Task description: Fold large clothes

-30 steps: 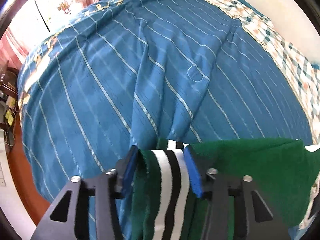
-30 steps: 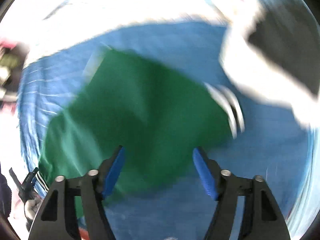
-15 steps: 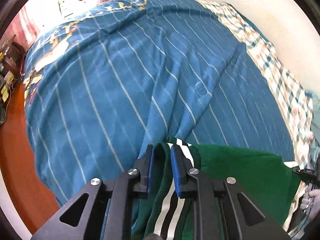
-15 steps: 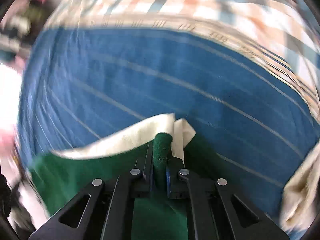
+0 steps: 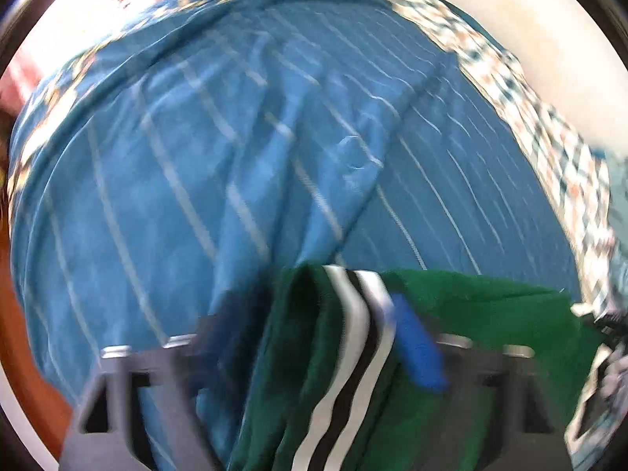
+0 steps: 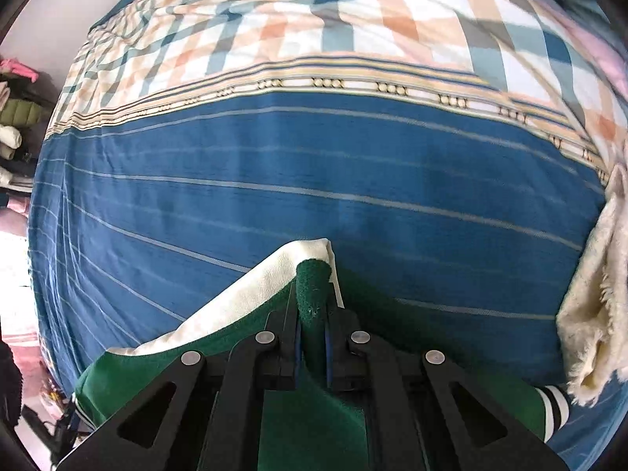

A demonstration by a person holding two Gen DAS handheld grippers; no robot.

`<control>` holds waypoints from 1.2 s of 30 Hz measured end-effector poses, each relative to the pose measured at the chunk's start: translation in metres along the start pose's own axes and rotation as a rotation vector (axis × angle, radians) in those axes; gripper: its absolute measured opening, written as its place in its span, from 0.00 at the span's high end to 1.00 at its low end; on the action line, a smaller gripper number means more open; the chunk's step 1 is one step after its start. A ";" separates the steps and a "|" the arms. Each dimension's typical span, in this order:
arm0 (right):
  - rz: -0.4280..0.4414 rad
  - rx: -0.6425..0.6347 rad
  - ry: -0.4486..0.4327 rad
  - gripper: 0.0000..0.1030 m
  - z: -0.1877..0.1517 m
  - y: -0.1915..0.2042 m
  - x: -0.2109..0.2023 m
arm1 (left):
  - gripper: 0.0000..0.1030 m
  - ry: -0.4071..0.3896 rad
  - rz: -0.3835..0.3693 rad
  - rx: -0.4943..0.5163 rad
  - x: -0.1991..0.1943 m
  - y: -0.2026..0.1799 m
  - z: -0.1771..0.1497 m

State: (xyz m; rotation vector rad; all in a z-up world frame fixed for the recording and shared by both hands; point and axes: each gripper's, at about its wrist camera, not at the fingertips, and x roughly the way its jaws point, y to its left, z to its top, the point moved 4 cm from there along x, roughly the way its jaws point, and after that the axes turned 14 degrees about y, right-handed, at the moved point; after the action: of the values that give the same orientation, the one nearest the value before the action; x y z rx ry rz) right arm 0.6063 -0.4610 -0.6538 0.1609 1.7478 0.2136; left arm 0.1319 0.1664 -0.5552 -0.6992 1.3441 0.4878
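Note:
A green garment (image 5: 482, 337) with a black-and-white striped hem (image 5: 355, 353) and a cream lining (image 6: 251, 298) lies at the near edge of a bed. In the blurred left wrist view my left gripper (image 5: 314, 337) stands open, its blue pads (image 5: 416, 349) either side of the striped hem, which hangs between them. In the right wrist view my right gripper (image 6: 312, 337) is shut on a pinched fold of the green garment (image 6: 312, 286), held just above the blue sheet.
The bed is covered by a blue sheet with thin white stripes (image 5: 243, 149), also in the right wrist view (image 6: 314, 180). A checked quilt (image 6: 333, 23) lies at the far side. A cream fluffy cloth (image 6: 592, 298) lies at right. Orange floor (image 5: 23, 353) shows at left.
My left gripper, shut on the striped hem half a second ago, has opened wide. My right gripper stays shut on the green fold and has barely moved.

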 end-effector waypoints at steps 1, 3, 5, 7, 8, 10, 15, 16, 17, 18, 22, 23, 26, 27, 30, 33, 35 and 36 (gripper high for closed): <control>-0.001 -0.001 -0.003 0.92 -0.001 0.001 0.000 | 0.96 0.017 0.024 0.030 0.004 -0.007 0.003; -0.003 0.006 -0.021 0.92 -0.002 0.003 -0.004 | 0.97 -0.034 0.055 0.062 -0.005 -0.013 0.006; -0.011 0.023 -0.056 0.92 -0.004 0.000 -0.018 | 0.97 -0.049 0.039 0.080 -0.012 -0.018 0.016; -0.030 0.041 -0.082 0.92 -0.004 -0.005 -0.024 | 0.97 -0.057 0.027 0.087 -0.011 -0.024 0.031; -0.055 0.052 -0.073 0.92 -0.001 -0.009 -0.018 | 0.97 -0.054 0.033 0.108 -0.006 -0.030 0.040; -0.103 0.055 -0.001 0.92 0.003 -0.013 0.003 | 0.97 -0.001 0.081 0.162 0.023 -0.041 0.060; -0.019 0.110 0.072 0.81 -0.001 -0.023 -0.007 | 0.90 0.113 0.121 0.183 0.049 -0.035 0.068; -0.006 0.103 0.057 0.76 -0.005 -0.024 -0.018 | 0.89 0.100 0.116 0.186 0.036 -0.033 0.063; 0.006 0.077 0.009 0.70 -0.015 -0.023 -0.040 | 0.89 0.088 0.109 0.183 0.027 -0.031 0.060; -0.006 0.061 -0.026 0.64 -0.023 -0.024 -0.054 | 0.87 0.063 0.105 0.172 0.009 -0.028 0.053; -0.103 -0.014 -0.134 0.28 -0.074 -0.026 -0.093 | 0.32 -0.024 0.167 0.147 -0.040 -0.025 0.024; -0.112 -0.025 -0.129 0.28 -0.087 -0.028 -0.092 | 0.16 -0.042 0.170 0.133 -0.050 -0.026 0.014; -0.083 -0.023 -0.033 0.29 -0.118 -0.046 -0.071 | 0.09 -0.050 0.159 0.085 -0.061 -0.028 -0.015; -0.105 0.030 -0.026 0.29 -0.126 -0.060 -0.066 | 0.09 -0.032 0.156 0.055 -0.061 -0.027 -0.026; -0.031 0.200 -0.032 0.29 -0.152 -0.115 -0.056 | 0.09 0.029 0.112 -0.007 -0.055 -0.027 -0.064; 0.093 0.386 -0.009 0.28 -0.175 -0.169 -0.033 | 0.09 0.096 0.125 -0.050 -0.040 -0.025 -0.099; 0.220 0.494 0.049 0.28 -0.183 -0.197 0.000 | 0.09 0.152 0.128 -0.078 -0.027 -0.021 -0.119; 0.332 0.528 0.057 0.29 -0.185 -0.203 0.013 | 0.09 0.185 0.127 -0.093 -0.020 -0.017 -0.131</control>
State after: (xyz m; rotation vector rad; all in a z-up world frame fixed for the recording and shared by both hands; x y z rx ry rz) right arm 0.4246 -0.6655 -0.6808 0.8384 1.7954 -0.0101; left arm 0.0475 0.0640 -0.5424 -0.7524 1.5540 0.6017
